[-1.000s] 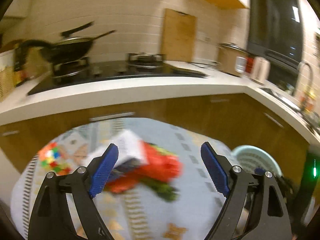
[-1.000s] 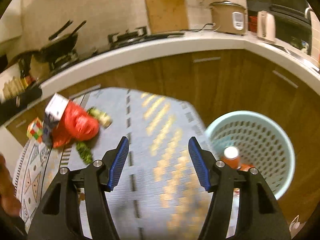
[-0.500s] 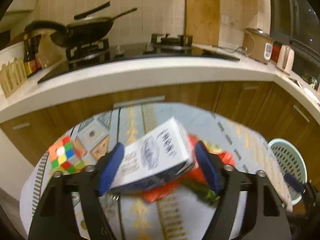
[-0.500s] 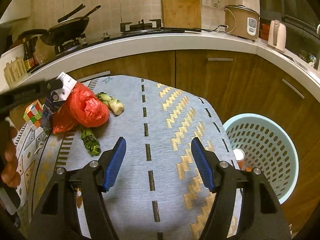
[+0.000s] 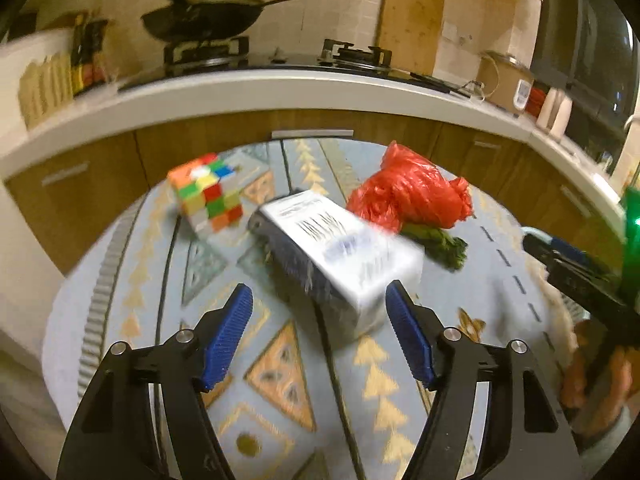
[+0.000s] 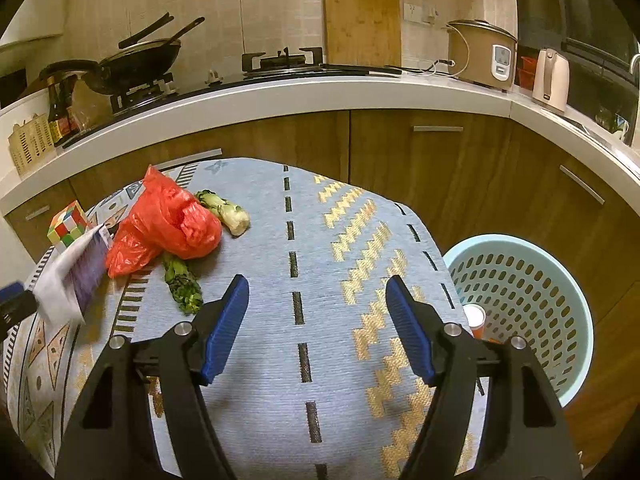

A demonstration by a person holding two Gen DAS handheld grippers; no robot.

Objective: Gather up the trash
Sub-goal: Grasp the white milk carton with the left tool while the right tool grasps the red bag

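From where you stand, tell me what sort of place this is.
A home kitchen, most likely. A gas stove with a wok sits on the white counter, a rice cooker and kettle stand further along, and wooden cabinets run beneath.

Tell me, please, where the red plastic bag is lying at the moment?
The red plastic bag lies on the patterned cloth, at the left in the right wrist view, between the carton and the bok choy.

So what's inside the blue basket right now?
In the basket, a white-capped orange container shows beside the right gripper; the gripper and the tabletop hide the remaining contents.
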